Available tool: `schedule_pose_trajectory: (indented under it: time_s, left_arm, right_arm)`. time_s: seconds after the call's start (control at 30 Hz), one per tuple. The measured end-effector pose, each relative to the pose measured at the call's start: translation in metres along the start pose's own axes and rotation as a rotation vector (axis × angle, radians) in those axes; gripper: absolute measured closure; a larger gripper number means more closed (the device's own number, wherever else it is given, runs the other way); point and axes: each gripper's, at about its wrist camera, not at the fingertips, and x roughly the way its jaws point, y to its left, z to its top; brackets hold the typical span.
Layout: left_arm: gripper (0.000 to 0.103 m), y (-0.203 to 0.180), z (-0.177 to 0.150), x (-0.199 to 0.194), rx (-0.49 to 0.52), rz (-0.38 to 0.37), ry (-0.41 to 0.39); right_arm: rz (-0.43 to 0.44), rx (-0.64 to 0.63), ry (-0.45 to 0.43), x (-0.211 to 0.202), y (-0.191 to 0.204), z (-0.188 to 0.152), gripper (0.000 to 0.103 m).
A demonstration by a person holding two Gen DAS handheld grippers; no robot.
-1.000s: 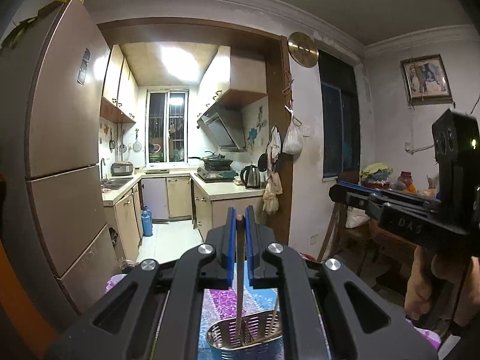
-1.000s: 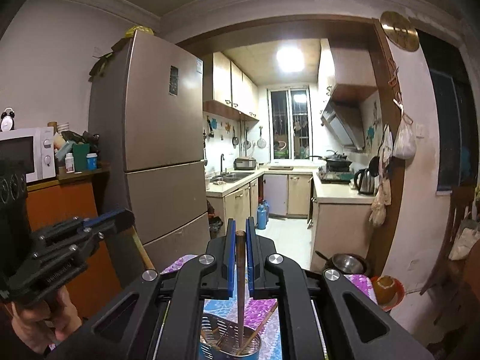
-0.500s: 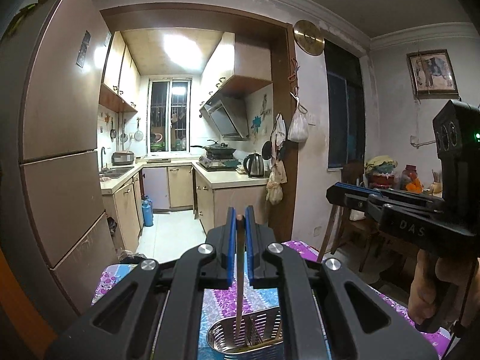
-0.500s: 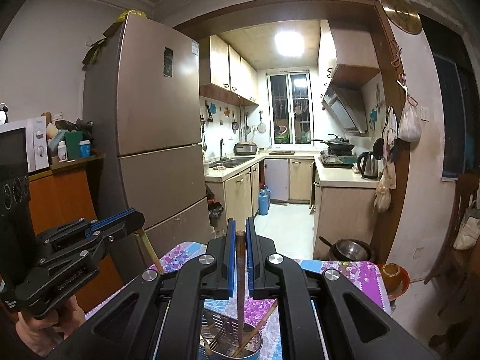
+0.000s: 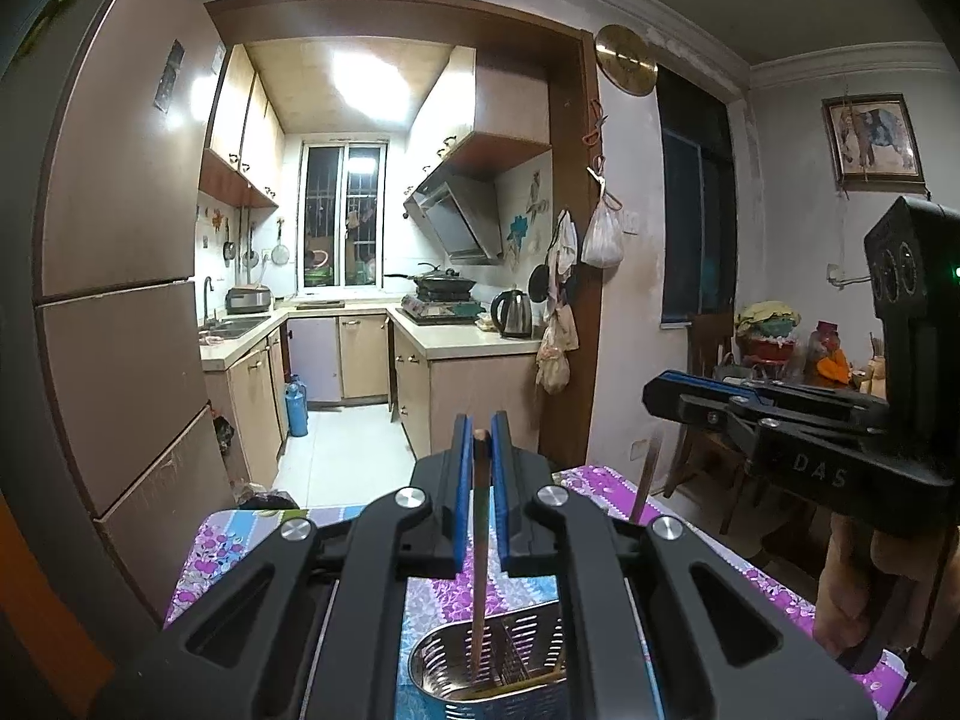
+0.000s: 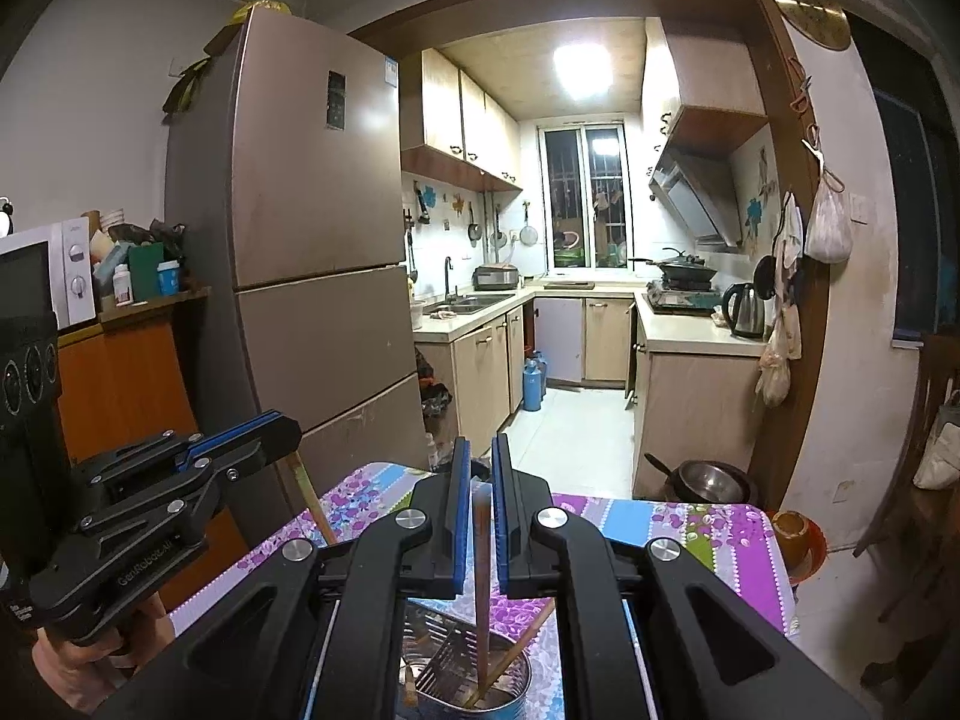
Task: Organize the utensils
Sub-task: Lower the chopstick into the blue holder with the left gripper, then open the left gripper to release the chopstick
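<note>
My left gripper (image 5: 480, 429) is shut on a brown chopstick (image 5: 479, 570) that hangs down into a perforated steel utensil holder (image 5: 447, 675) on the flowered tablecloth. My right gripper (image 6: 482, 450) stands slightly parted around another chopstick (image 6: 482, 588), whose lower end rests inside the same holder (image 6: 513, 675); its pads look apart from the stick. A second stick leans in the holder. Each gripper shows in the other's view: the right gripper (image 5: 654, 390) at the right with a stick below it, the left gripper (image 6: 288, 429) at the left with its chopstick.
The purple and blue flowered table (image 6: 690, 528) ends ahead of the holder. A tall fridge (image 6: 312, 276) stands at the left, a metal bowl (image 6: 711, 480) and a brown cup (image 6: 792, 531) beyond the table's far right. The kitchen lies behind.
Both grippers have tilted downward, showing more of the table and holder. The right gripper's jaws have parted slightly around its chopstick. The left still clamps its chopstick.
</note>
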Motion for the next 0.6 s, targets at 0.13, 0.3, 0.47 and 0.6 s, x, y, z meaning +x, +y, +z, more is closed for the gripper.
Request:
schedule_pose_trajectory:
  time_s: [0.13, 0.3, 0.47, 0.6]
  left_arm:
    - [0.081, 0.003, -0.005, -0.005, -0.006, 0.007, 0.002]
    - [0.069, -0.003, -0.021, -0.038, 0.001, 0.000, -0.007]
    - [0.057, -0.010, -0.072, -0.103, 0.048, -0.013, 0.015]
    - [0.056, -0.017, -0.137, -0.158, 0.045, -0.033, 0.076]
  right_arm:
    - [-0.011, 0.011, -0.023, -0.012, -0.004, 0.001, 0.064]
    - [-0.020, -0.004, -0.057, -0.061, 0.002, -0.004, 0.060]
    - [0.018, -0.014, -0.085, -0.143, 0.026, -0.064, 0.060]
    - [0.034, 0.058, -0.028, -0.192, 0.054, -0.161, 0.060]
